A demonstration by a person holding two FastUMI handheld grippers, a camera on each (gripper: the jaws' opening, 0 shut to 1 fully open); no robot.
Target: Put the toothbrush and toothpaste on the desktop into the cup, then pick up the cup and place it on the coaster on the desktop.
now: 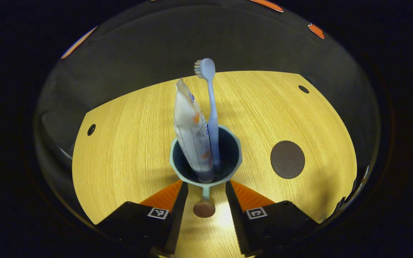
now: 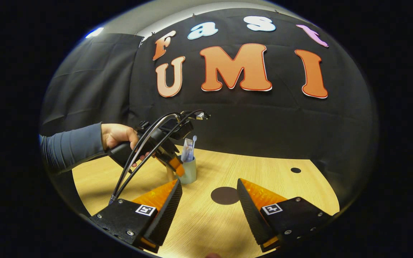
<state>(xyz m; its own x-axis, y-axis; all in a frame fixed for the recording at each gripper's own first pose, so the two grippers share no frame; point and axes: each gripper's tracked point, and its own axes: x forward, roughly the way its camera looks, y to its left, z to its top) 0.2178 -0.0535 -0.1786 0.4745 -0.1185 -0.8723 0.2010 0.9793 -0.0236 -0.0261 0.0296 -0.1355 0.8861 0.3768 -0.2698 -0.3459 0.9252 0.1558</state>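
A teal cup [image 1: 232, 148] stands on the wooden desktop [image 1: 127, 143], holding a white toothpaste tube [image 1: 191, 132] and a light blue toothbrush [image 1: 211, 107] upright, bristles on top. Its handle [image 1: 204, 205] points toward me, between the spread fingers of my left gripper [image 1: 205, 183], which is open and touches neither side. A dark round coaster [image 1: 287, 159] lies to the right of the cup. In the right gripper view, my right gripper [image 2: 209, 182] is open and holds nothing, hovering near the coaster [image 2: 225, 195]. Farther off, a hand holds the left gripper [image 2: 177, 170] at the cup [image 2: 190, 172].
The desktop has small round holes at the left [image 1: 91, 129] and far right [image 1: 303, 89]. Black cloth walls close the booth behind the table. A sleeved arm [image 2: 72, 147] reaches in from the left in the right gripper view.
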